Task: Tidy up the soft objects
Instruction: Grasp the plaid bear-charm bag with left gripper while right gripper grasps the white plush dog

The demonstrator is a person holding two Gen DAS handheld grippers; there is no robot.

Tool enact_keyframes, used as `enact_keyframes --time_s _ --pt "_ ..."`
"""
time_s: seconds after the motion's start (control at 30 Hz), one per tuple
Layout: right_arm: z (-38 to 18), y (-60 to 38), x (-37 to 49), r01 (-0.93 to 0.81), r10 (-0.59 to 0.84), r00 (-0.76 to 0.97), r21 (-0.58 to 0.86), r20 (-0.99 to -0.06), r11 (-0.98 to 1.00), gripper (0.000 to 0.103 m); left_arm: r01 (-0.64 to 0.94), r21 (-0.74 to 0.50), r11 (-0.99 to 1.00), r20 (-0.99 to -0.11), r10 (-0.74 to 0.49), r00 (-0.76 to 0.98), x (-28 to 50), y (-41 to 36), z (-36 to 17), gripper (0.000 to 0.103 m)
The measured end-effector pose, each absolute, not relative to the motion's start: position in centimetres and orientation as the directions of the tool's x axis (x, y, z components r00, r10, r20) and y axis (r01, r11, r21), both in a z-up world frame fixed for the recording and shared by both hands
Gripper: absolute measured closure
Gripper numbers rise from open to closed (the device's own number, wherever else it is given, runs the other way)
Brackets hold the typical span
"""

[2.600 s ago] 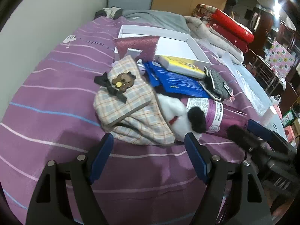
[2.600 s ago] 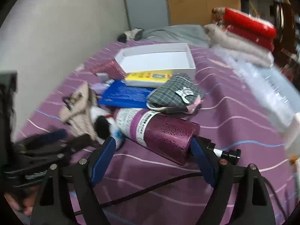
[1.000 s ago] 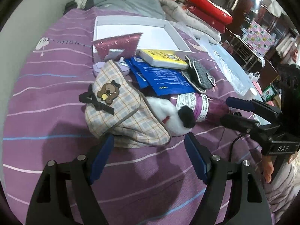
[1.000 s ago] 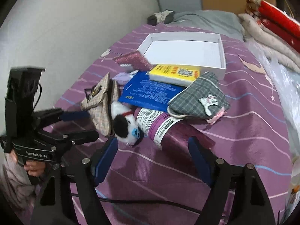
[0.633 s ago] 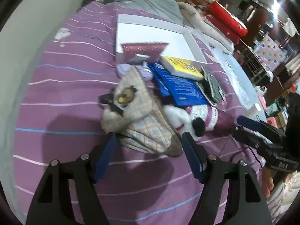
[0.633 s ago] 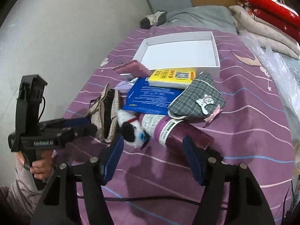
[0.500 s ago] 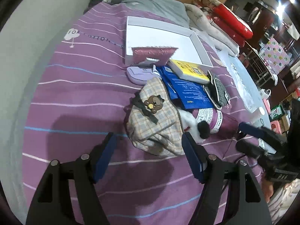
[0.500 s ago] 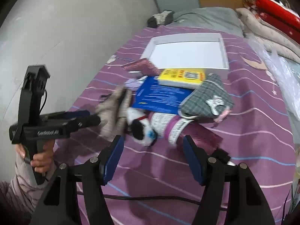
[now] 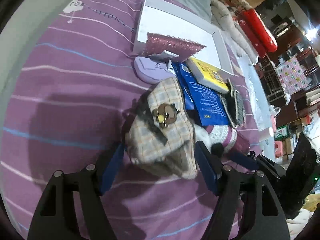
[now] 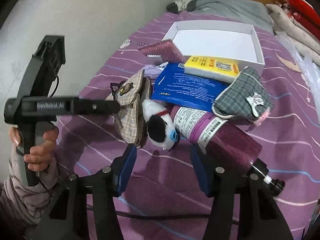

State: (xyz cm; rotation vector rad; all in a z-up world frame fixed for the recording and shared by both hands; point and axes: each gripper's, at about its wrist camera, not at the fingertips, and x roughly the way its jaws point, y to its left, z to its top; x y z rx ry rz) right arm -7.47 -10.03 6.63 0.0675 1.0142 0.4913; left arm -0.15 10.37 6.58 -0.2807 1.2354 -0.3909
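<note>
Now closer on the beige checked fabric pouch with a brown bear patch [image 9: 162, 138], wide-open left gripper [image 9: 160, 172] straddling its near end without pinching, right gripper [image 10: 163, 167] closing, empty, just short of the black-and-white plush dog [image 10: 159, 123], all on the purple striped bedsheet [image 9: 66, 92] by a white shallow cardboard box [image 10: 216, 38]
</note>
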Motion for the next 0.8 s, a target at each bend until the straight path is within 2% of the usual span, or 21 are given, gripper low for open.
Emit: enact_keyframes --time_s 0.07,0.27,0.33,0.47,0.63,0.8 --pt "6.3 -9.6 -6.7 -0.381 0.438 0.399 0.289 -0.806 0.878 0.057 0.147 -0.376 0.915 -0.876 -0.403 0.266 0.4 9.7 6.1 0.030" --pt "4.9 -8.4 -3.3 -0.433 0.451 0.300 0.301 -0.841 0.850 0.059 0.163 -0.336 0.928 -0.903 -0.367 0.225 1.2 8.5 4.5 0.030" --pt "4.2 -8.0 -2.3 -0.431 0.463 0.261 0.327 -0.847 0.841 0.060 0.171 -0.295 0.940 -0.921 -0.327 0.212 1.3 8.4 4.2 0.035" --pt "3.5 -7.6 -1.8 -0.421 0.460 0.260 0.328 -0.849 0.845 0.068 0.141 -0.324 0.936 -0.918 -0.347 0.191 1.0 9.4 4.6 0.042" --pt "3.7 -8.0 -2.4 -0.395 0.458 0.293 0.330 -0.839 0.857 0.072 0.123 -0.321 0.939 -0.920 -0.340 0.197 0.2 10.2 6.0 0.045" --pt "4.6 -9.6 -2.6 -0.329 0.548 0.272 0.458 -0.791 0.826 0.073 0.104 -0.313 0.944 -0.924 -0.328 0.195 -0.7 11.1 7.5 0.045"
